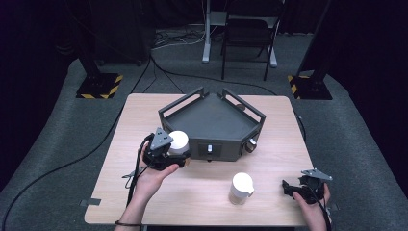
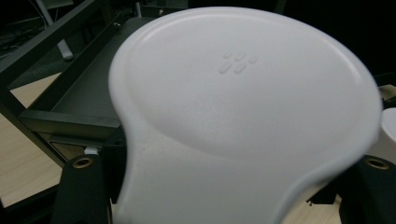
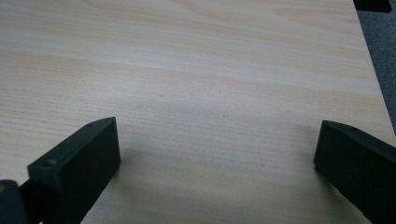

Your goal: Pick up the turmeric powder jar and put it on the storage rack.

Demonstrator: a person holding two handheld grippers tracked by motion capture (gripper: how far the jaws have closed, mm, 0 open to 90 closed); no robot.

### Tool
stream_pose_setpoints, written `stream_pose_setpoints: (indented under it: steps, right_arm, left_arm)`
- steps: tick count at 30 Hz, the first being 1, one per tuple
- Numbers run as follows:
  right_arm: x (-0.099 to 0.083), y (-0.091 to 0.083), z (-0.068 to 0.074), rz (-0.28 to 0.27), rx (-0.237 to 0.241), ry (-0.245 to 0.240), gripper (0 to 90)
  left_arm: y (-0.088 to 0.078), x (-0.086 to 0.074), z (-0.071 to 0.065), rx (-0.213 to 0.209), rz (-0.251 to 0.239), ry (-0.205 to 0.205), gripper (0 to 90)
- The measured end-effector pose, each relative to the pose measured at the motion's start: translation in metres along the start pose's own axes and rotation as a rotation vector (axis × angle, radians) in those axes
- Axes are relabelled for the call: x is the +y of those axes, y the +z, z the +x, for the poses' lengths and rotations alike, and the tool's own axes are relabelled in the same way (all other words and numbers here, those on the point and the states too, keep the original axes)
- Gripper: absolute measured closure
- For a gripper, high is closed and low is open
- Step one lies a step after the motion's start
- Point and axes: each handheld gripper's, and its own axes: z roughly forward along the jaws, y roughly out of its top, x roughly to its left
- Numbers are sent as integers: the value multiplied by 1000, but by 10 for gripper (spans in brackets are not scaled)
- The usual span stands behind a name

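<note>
White lid (image 1: 179, 142), clamped in the jaws of the left gripper (image 1: 166, 153), sits in the air just beside the dark tray's (image 1: 211, 120) front left edge. Further right, a white jug (image 1: 240, 188) stands on the worktop (image 1: 144, 115). The right gripper (image 1: 300, 188) rests near the worktop's right edge, jaws apart.

This looks like a lab or test room, not a home. A small wooden tabletop (image 1: 207, 192) stands alone on grey carpet (image 1: 365, 159). Beyond the tongs (image 1: 169, 155), dark curtains hang all round. Black stands with yellow-and-black striped feet (image 1: 99, 86) sit at the far corners. Long black cables (image 1: 57, 168) run over the floor. A black chair (image 1: 248, 36) waits at the back.
</note>
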Motion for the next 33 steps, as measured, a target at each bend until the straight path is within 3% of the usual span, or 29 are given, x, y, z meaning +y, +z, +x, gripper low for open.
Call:
stream_pose_setpoints:
  steps: [15, 33]
  right_arm:
    - [0, 0, 0, 1, 0, 0, 0]
    - [1, 0, 0, 1, 1, -1, 0]
  left_arm:
    - [-3, 29, 9, 20, -24, -8, 310]
    - [20, 64, 16, 56, 2, 3, 310]
